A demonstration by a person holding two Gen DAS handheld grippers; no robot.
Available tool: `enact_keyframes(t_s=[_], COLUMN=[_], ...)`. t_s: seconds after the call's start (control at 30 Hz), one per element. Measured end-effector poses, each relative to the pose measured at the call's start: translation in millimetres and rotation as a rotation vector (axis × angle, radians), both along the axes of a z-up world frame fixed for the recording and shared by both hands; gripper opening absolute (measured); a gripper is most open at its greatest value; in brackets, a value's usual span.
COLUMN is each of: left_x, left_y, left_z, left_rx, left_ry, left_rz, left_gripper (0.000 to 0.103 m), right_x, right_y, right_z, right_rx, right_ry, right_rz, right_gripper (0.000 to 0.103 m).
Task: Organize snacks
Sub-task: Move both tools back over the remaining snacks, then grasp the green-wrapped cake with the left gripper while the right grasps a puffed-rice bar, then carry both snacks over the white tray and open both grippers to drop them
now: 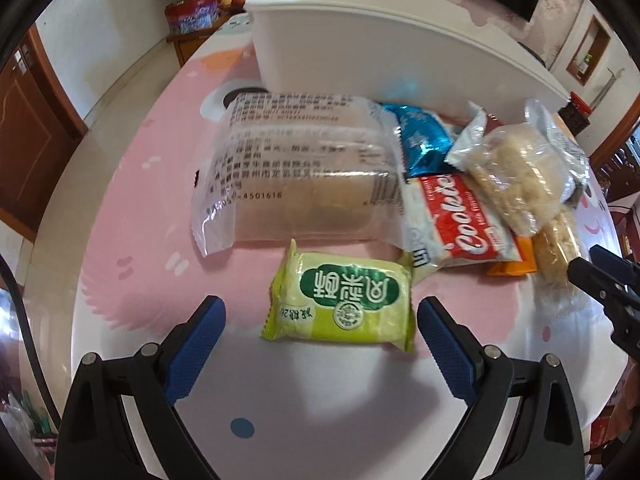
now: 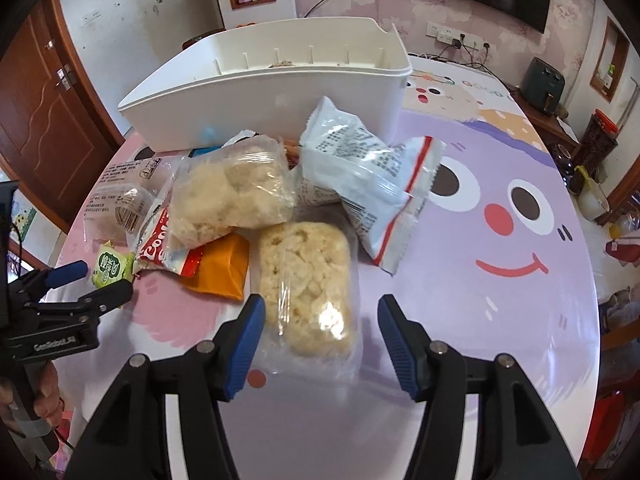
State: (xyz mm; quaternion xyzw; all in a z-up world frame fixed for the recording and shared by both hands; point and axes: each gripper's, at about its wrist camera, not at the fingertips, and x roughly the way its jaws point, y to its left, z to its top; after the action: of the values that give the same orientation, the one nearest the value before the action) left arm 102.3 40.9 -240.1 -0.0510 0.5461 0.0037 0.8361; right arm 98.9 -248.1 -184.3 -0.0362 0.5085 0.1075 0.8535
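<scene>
A pile of snack packets lies in front of a white bin (image 1: 360, 60) (image 2: 280, 96). My left gripper (image 1: 322, 312) is open, its fingers on either side of a green packet (image 1: 344, 300), also seen in the right wrist view (image 2: 110, 266). Behind it lie a large clear packet (image 1: 296, 176), a blue packet (image 1: 420, 140) and a red Cookies packet (image 1: 460, 220). My right gripper (image 2: 322, 316) is open around the near end of a clear rice-cake packet (image 2: 306, 284). Another rice-cake packet (image 2: 232, 196), an orange packet (image 2: 224, 268) and a white packet (image 2: 368, 180) lie beyond.
The table has a pink and purple cartoon cloth (image 2: 480, 220). The right gripper's tip (image 1: 600, 276) shows at the right edge of the left wrist view; the left gripper (image 2: 72, 292) shows at the left of the right wrist view. A red tin (image 1: 192, 14) stands on a far cabinet.
</scene>
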Motion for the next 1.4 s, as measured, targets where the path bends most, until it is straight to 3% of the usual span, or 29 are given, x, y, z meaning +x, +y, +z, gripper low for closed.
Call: enact_keyframes(t_s=[0.3,0.37,0.43,0.5,0.63,0.77,1.1,1.4], left_x=[8.4,9.2,6.5,4.5,-1.1,-6.1,-20.9,-40.1], left_y=[-11.4,-13.4,-18.1,-22.5,-24.1,-22.9,-18.7,-34.3], left_z=[-2.1,-0.5,6.4,9.4,11.4,11.7,17.9,60.8], left_rx=[0.056,0.055,0.056,0.058,0.055,0.046,-0.010,-0.045], left_ry=[-0.027,-0.041,-0.059,-0.072,-0.089,-0.093,-0.070,-0.153], left_rz=[-0.006,-0.006,-0.018,-0.031,-0.031,-0.021,-0.022,-0.070], left_gripper=[0.092,0.085,0.069,0.061,0.053,0.052,0.051,0.051], right_x=[15.1,18.9,18.4,16.3,12.8,7.4,-3.2,-25.7], right_y=[11.3,11.2,12.9,14.4,15.8,17.5,15.0,23.5], right_z=[-16.6,-21.1,-22.3,-23.7,-26.0,-25.7,-19.2,9.4], right_rx=[0.057,0.063,0.051,0.040,0.034,0.005,0.008,0.008], right_ry=[0.078,0.091,0.082,0.070,0.056,0.041,0.064,-0.007], right_rz=[0.026,0.014,0.011,0.012,0.009,0.019,0.026,0.070], right_gripper=[0.064,0.064,0.065,0.065,0.064,0.054,0.053,0.053])
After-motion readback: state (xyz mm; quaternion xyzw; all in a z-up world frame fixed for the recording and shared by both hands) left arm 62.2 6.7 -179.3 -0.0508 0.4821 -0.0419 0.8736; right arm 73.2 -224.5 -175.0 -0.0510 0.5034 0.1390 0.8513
